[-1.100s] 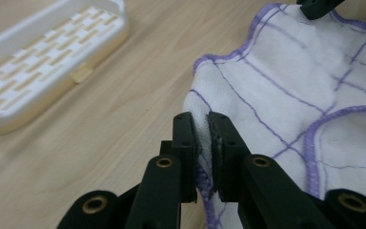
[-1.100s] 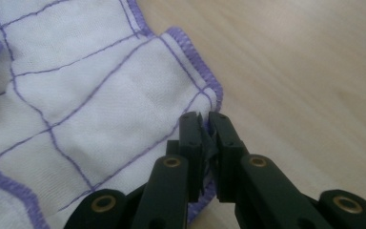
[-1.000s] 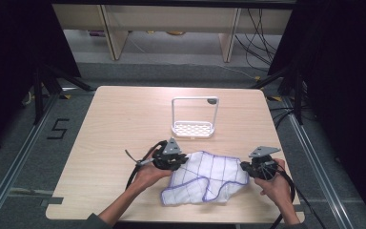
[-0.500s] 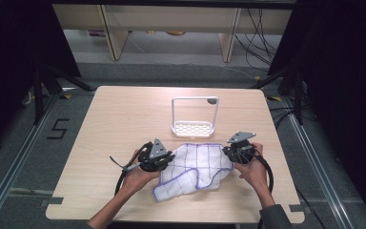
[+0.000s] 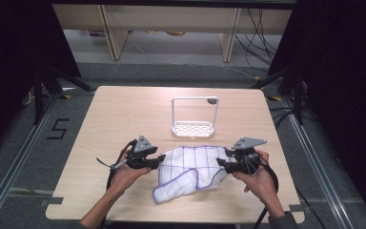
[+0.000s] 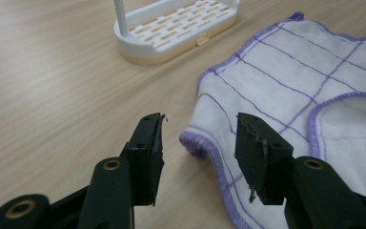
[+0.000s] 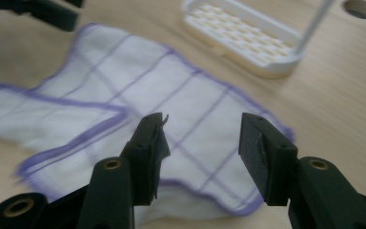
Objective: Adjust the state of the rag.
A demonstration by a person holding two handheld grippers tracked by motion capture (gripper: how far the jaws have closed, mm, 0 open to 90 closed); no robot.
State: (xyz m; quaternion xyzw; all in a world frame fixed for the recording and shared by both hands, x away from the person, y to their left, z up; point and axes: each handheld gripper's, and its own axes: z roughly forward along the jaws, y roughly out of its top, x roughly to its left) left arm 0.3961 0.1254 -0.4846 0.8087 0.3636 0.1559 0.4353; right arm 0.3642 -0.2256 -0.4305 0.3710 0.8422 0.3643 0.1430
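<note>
A white cloth with a purple grid and purple hem [image 5: 193, 171] lies rumpled on the wooden table [image 5: 124, 114], one flap folded over itself. My left gripper [image 5: 161, 161] sits at the cloth's left edge, and my right gripper [image 5: 221, 163] at its right edge. Both have just been opening their jaws and now stand open, pressing on nothing. In the left gripper view the gripper [image 6: 200, 121] frames the hemmed corner of the cloth [image 6: 286, 86]. From the right gripper view, the gripper [image 7: 202, 119] hovers over the cloth [image 7: 124, 86].
A white slotted rack with a tall wire handle [image 5: 194, 128] stands just behind the cloth, also seen as the rack [image 6: 171, 28] and the rack [image 7: 248, 40]. A round hole [image 7: 360, 8] is in the table top. The table's front edge is close below the cloth.
Both grippers have let go of the cloth and opened. The left hand slid left, the right hand moved in towards the middle, and the cloth now lies further left.
</note>
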